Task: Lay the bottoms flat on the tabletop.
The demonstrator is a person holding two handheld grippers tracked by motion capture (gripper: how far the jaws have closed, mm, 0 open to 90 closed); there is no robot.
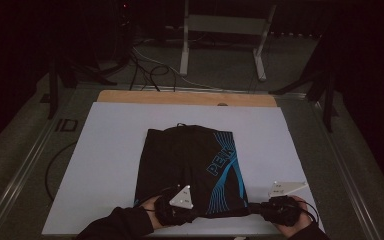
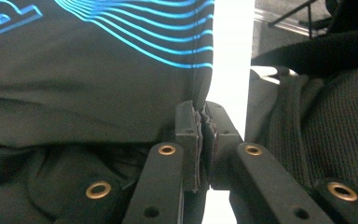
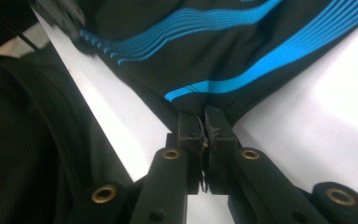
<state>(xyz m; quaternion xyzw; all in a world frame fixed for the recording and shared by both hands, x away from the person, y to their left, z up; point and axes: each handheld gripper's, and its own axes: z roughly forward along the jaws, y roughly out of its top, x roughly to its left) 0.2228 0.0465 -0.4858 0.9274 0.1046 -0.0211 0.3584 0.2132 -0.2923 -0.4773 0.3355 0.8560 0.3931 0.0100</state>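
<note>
We pinch the black shorts (image 1: 190, 167) hem in both grippers at the counter (image 1: 110, 150) near edge; folding remains.

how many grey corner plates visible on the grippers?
2. One grey plate tops the left gripper at the shorts' near-left hem; the other plate tops the right gripper beside the near-right hem.

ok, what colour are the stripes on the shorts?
Bright blue curved lines on the black shorts, clearest in the right gripper view.
</note>
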